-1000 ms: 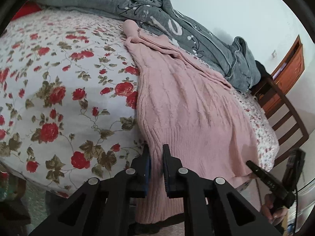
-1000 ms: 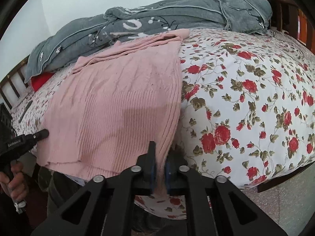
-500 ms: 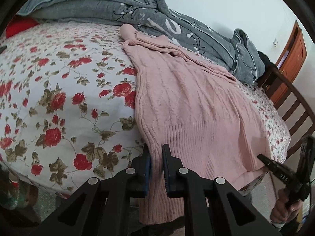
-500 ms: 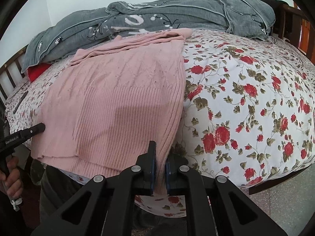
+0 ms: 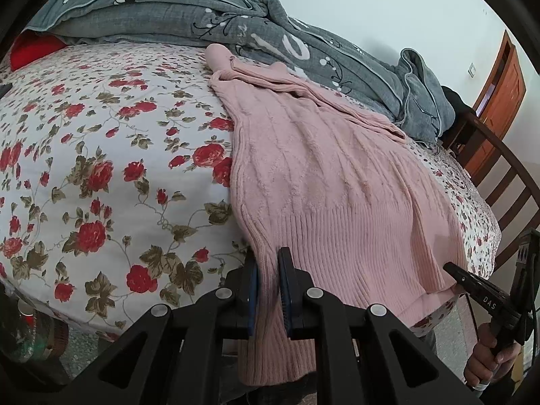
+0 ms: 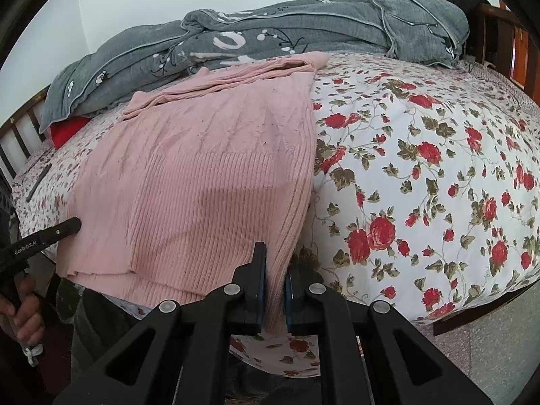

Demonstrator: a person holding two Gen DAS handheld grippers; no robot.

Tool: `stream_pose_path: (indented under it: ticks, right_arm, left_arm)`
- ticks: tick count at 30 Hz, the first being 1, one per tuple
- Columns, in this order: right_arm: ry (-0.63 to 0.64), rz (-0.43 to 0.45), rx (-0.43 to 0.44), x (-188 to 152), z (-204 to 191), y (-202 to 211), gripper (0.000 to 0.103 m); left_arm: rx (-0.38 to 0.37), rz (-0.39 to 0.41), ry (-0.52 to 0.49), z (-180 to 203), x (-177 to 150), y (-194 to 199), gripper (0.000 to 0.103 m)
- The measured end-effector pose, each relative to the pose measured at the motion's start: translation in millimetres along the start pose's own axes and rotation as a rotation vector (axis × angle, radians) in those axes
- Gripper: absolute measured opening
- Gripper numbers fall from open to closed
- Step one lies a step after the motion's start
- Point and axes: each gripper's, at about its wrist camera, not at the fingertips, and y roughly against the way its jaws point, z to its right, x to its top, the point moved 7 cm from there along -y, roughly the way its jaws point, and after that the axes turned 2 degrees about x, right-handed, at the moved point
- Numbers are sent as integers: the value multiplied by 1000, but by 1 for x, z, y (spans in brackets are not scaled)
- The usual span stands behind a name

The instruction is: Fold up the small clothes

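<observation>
Two grippers clamp one pink sweater (image 5: 324, 182) by its near hem. Left wrist view: sweater spread on floral bedsheet (image 5: 101, 175), hem hanging over near edge; grey quilt (image 5: 270, 37) bunched at far side, red pillow (image 5: 30, 50) far left, wooden chair (image 5: 506, 182) right. Left gripper (image 5: 268, 290) pinches sweater's left hem corner; right gripper visible at right, fingertip on other corner.

Right wrist view: right gripper (image 6: 275, 290) closed on sweater's right hem edge; left gripper (image 6: 40, 236) at left touching hem, hand (image 6: 20, 310) below.

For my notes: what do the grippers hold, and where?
Both hold the pink knitted sweater at its ribbed hem: left gripper one corner, right gripper the other.
</observation>
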Motion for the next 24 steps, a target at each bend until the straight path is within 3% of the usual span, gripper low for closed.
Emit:
stream_pose_path:
  ticks: [19, 22, 24]
  right_arm:
    - [26, 1, -18, 0, -1, 0, 10]
    - [18, -12, -7, 0, -1, 1, 12]
    - [24, -21, 5, -1, -3, 2, 23]
  left_arm:
    - [-3, -4, -15, 1, -1, 3, 13]
    - [-16, -28, -60, 9, -4, 6, 23]
    - [-22, -31, -64, 12, -5, 7, 29]
